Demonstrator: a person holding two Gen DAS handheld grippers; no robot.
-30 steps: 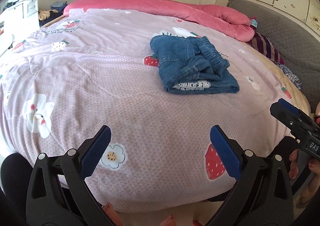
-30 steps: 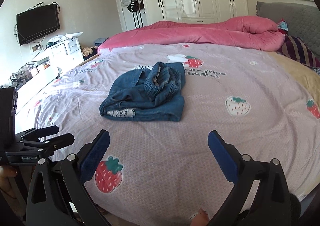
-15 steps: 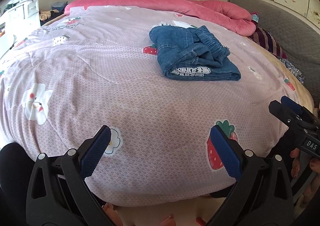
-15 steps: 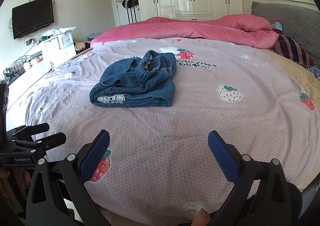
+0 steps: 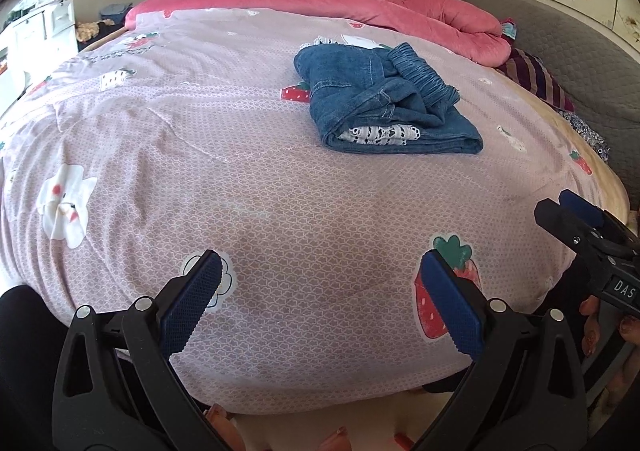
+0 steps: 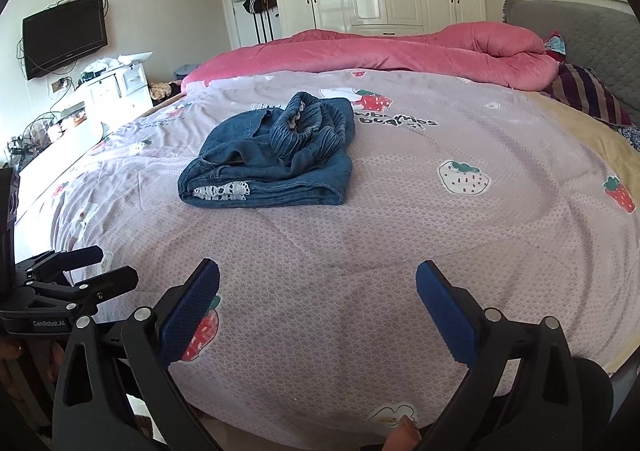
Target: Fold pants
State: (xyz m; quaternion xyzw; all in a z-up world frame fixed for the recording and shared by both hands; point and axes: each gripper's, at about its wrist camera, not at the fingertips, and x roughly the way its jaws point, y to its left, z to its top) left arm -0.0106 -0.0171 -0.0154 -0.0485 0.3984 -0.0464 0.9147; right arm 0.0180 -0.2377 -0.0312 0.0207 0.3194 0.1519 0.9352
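Both pairs of blue-padded fingers stood wide apart with nothing between them: the left gripper (image 5: 320, 291) and the right gripper (image 6: 318, 293) each hung over the near edge of the bed (image 5: 280, 219), well apart from the pants (image 5: 380, 99). The denim pants lay folded in a compact bundle on the lilac strawberry-print quilt (image 6: 400, 231), toward the far middle of the bed, with the ribbed waistband bunched on top and a strip of white lace showing at the near fold. How many layers the bundle held could not be made out. In the left wrist view the right gripper showed only partly at the right edge, its body cut off; the hand under it was mostly hidden. A pink duvet (image 6: 380, 51) lay along the far side.
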